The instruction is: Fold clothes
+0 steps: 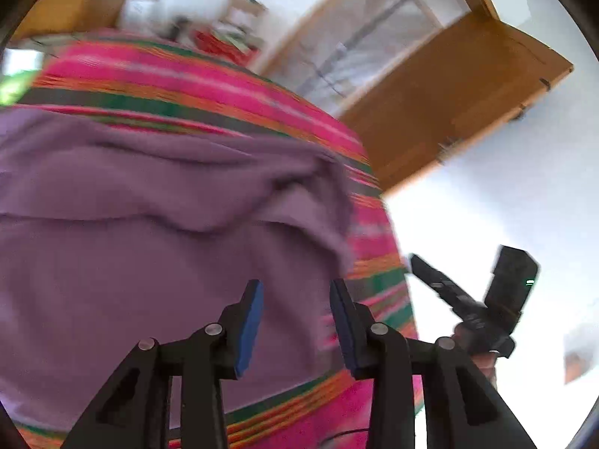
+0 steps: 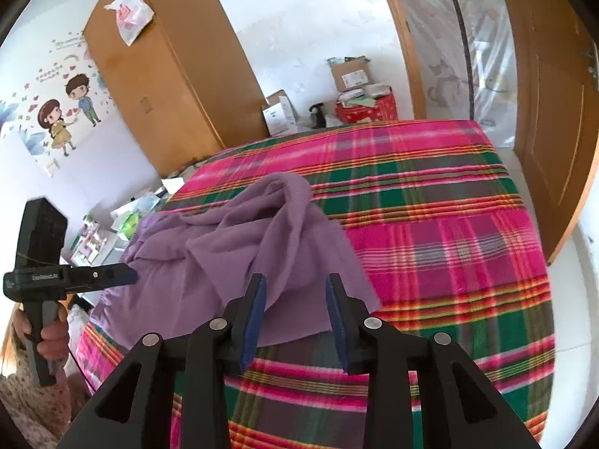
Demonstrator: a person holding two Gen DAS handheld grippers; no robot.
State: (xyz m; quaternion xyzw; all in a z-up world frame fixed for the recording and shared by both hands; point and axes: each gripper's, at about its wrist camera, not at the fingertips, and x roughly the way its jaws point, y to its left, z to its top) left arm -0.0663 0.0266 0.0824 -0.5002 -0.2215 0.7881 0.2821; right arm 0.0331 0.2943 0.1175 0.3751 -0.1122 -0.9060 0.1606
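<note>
A purple garment [image 2: 239, 258] is seen lying on a bed covered by a pink, green and orange plaid blanket [image 2: 449, 232] — rumpled on its far side, with a raised fold toward the middle of the bed, and flatter toward the near edge. Taking that garment as the landmark: the right gripper [image 2: 295, 318] is held above its near edge, jaws parted, nothing between the blue pads [image 2: 254, 318]. The left gripper [image 1: 295, 329] is poised over the garment's flat near part, likewise partly open and empty; in the right wrist view it [image 2: 129, 275] is seen at the garment's left edge, gripped by a hand [image 2: 52, 340]. Beyond the garment, past the bed's far edge, a wooden wardrobe [image 2: 168, 86] and cardboard boxes [image 2: 352, 73] are visible — a wooden door [image 2: 554, 131] stands to the right.
</note>
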